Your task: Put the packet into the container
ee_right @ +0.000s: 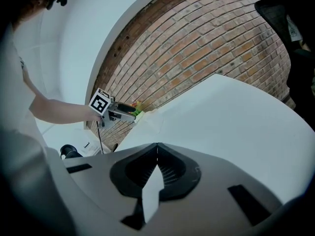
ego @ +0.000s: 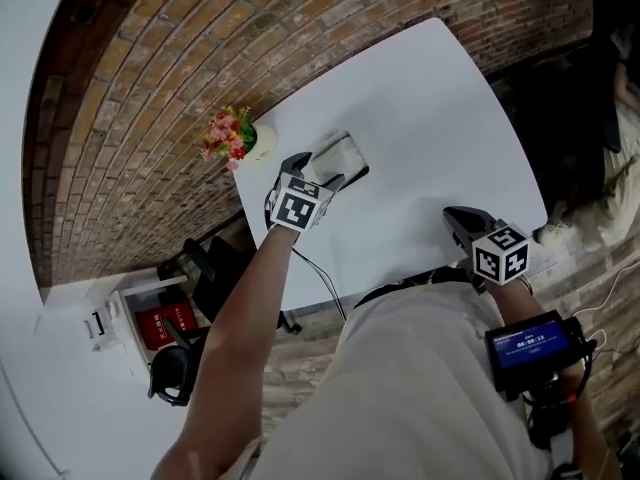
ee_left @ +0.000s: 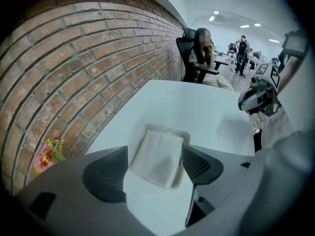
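A white packet (ee_left: 156,156) lies tilted, its far end inside a shallow clear container (ee_left: 183,134) on the white table (ego: 430,128). Its near end reaches back between my left gripper's (ee_left: 155,167) wide-set jaws, and both of its side edges meet the pads. In the head view my left gripper (ego: 322,182) sits at the near end of the container (ego: 345,155). My right gripper (ego: 462,220) hovers at the table's front edge, well to the right. In the right gripper view its jaws (ee_right: 157,157) are closed together with nothing between them.
A small pot of pink and red flowers (ego: 232,136) stands at the table's left corner by the brick wall (ego: 150,88). A black chair and a low unit (ego: 150,318) stand on the floor to the left. People sit at desks far behind (ee_left: 204,48).
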Motion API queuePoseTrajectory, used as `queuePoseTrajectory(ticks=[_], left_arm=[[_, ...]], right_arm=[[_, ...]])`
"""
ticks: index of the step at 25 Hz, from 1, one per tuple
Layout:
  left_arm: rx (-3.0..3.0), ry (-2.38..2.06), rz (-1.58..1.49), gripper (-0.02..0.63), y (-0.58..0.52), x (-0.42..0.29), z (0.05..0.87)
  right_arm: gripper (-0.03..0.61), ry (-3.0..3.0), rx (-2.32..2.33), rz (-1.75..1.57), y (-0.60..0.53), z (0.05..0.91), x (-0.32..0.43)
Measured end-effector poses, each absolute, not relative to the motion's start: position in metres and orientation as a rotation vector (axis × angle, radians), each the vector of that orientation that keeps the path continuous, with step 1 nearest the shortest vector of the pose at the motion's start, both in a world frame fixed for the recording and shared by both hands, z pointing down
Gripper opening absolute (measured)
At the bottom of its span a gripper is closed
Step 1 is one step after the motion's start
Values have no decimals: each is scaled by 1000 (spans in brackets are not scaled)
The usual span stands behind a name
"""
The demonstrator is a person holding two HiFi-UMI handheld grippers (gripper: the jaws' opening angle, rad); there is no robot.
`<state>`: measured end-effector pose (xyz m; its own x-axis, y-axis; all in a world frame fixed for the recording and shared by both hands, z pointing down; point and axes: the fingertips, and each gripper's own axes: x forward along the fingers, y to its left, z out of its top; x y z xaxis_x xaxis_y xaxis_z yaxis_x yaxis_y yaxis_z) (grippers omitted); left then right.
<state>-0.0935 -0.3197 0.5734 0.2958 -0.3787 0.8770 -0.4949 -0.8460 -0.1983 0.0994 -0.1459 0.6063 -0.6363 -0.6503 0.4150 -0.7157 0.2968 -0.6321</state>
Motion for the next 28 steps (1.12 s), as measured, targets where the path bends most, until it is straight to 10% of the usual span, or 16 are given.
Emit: queuePoseTrajectory(ticks=[6,21,28], left_arm=[[2524,-937,1260,337,-289,-97,545],[2527,-1107,730,28,-188,-131,508],[2406,-1177,493,11,-149,-157,505]], right_arm=[[8,-2499,1250,1190,-160,593,83],[8,-2620,1104,903,-189,528,22],[8,-2678,1028,788,-173,504,-11]])
